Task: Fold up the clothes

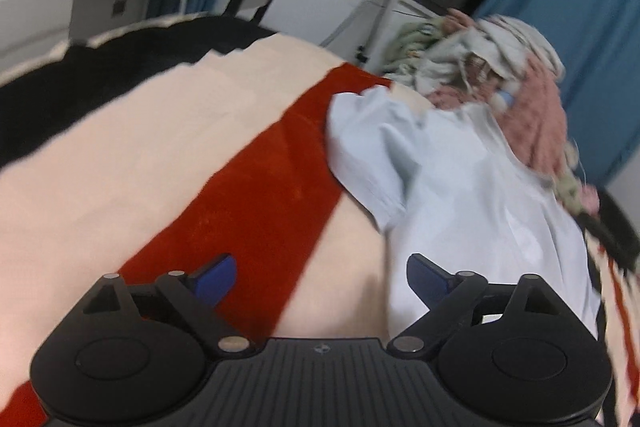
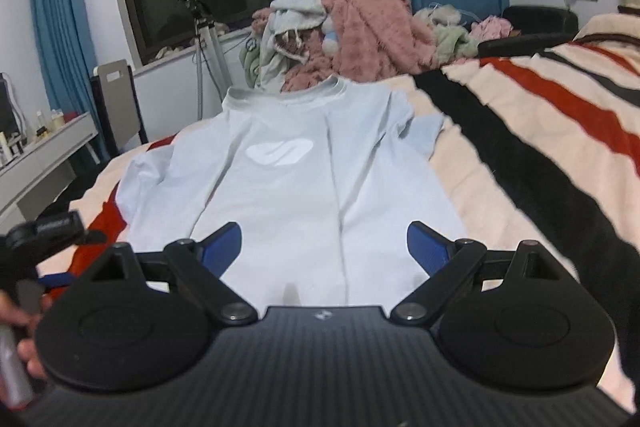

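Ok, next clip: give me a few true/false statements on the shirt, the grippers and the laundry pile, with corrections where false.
1. The pale blue T-shirt lies spread on the striped blanket. True.
2. The right gripper is shut on the shirt's hem. False: its jaws stand apart, holding nothing.
3. The left gripper is open. True.
4. The shirt's collar points toward the camera in the right wrist view. False: it lies at the far end, next to the laundry pile.
5. The pile sits on the floor. False: it sits on the bed.
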Demonstrator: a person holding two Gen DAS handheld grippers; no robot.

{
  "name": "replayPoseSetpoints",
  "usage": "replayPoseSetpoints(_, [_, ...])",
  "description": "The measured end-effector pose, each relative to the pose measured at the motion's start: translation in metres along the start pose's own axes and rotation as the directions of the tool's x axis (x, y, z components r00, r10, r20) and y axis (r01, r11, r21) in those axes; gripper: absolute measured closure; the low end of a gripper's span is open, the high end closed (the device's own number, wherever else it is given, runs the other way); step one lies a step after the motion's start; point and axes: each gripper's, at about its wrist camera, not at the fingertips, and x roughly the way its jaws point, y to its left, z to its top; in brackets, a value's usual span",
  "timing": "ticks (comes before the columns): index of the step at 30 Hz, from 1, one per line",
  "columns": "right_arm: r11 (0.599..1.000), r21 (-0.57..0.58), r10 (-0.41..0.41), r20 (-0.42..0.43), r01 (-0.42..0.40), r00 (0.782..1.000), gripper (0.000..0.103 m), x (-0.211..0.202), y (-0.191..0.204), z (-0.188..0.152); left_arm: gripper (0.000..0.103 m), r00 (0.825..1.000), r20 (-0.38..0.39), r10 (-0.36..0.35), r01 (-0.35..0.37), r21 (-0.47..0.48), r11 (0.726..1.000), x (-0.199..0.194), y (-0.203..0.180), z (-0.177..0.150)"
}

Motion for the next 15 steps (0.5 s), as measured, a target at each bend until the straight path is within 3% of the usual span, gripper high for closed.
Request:
replayPoseSetpoints(2, [1.0,0.004,0.011,-0.009,-0.011,1.0,0.012,0.006,0.002,0.0,0.013,0.999,0.009,-0.036,0.037,-0.067,0.997,0.018,0.01,0.009])
replayPoseSetpoints(5, [1.0,0.006,0.019,-0.012,-0.019,1.0,0.012,0.017,0.003,0.0,0.017,0.987,0.045,-0.154,0.158,-0.099,0.982,0.044,0.014,0.021])
replayPoseSetpoints(12, [0.998,0.056,0.035,-0.077,-0.031,0.996,0.012,0.043,-0.004,-0.005,0.02,0.962,0.108,-0.252,0.27,-0.213,0.939,0.103,0.015,0.046])
replayPoseSetpoints(13, [0.997,0.063,0.038,-0.082,-0.032,0.996,0.012,0.045,-0.005,-0.005,0.022,0.957,0.121,-0.263,0.284,-0.23,0.931,0.11,0.014,0.05])
replayPoseSetpoints(15, [0.997,0.075,0.038,-0.088,-0.032,0.995,0.012,0.05,-0.007,-0.007,0.036,0.952,0.131,-0.277,0.303,-0.268,0.914,0.124,0.014,0.058])
